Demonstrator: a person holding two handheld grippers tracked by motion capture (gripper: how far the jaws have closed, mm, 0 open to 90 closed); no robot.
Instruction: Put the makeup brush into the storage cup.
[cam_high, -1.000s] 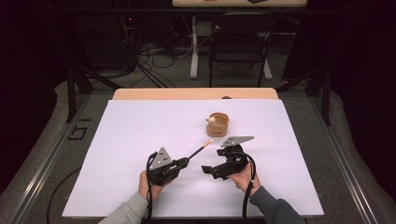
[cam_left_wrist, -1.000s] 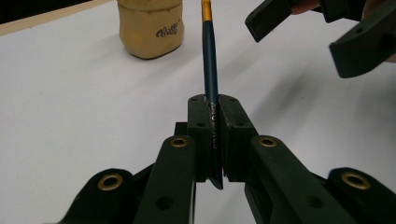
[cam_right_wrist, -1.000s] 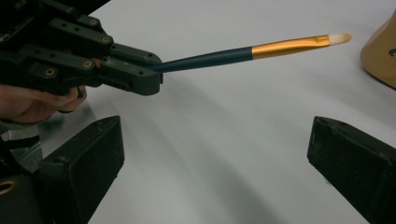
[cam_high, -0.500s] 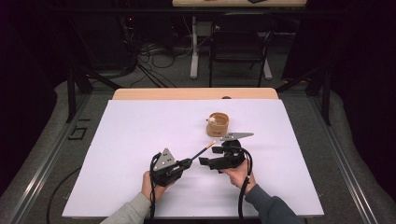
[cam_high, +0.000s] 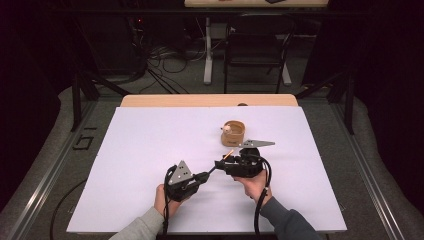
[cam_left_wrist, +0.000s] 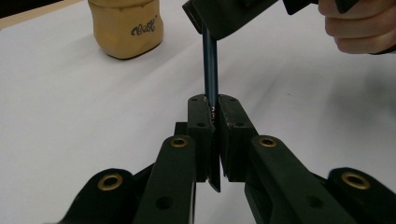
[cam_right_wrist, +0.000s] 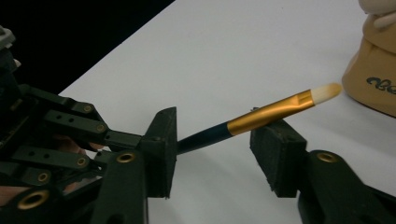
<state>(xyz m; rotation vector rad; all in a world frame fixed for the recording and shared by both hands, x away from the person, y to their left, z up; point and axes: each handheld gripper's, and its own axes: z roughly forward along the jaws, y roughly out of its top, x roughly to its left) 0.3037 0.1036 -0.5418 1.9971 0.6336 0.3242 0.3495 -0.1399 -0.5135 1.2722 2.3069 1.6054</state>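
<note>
A paintbrush with a dark handle, gold ferrule and pale tip is held level just above the white table. My left gripper is shut on the handle's end. My right gripper faces it from the right. Its jaws have just been closing, and the brush runs between its pads with a gap still showing on either side. A tan cup with dark lettering stands just beyond the brush tip.
The white table sheet lies bare to the left and front of both hands. Its wooden far edge borders dark floor with cables and stands. The tan cup stands close to the brush.
My right gripper has moved up and left onto the brush, and its jaws have narrowed around it. The left gripper has stayed put, holding the brush.
</note>
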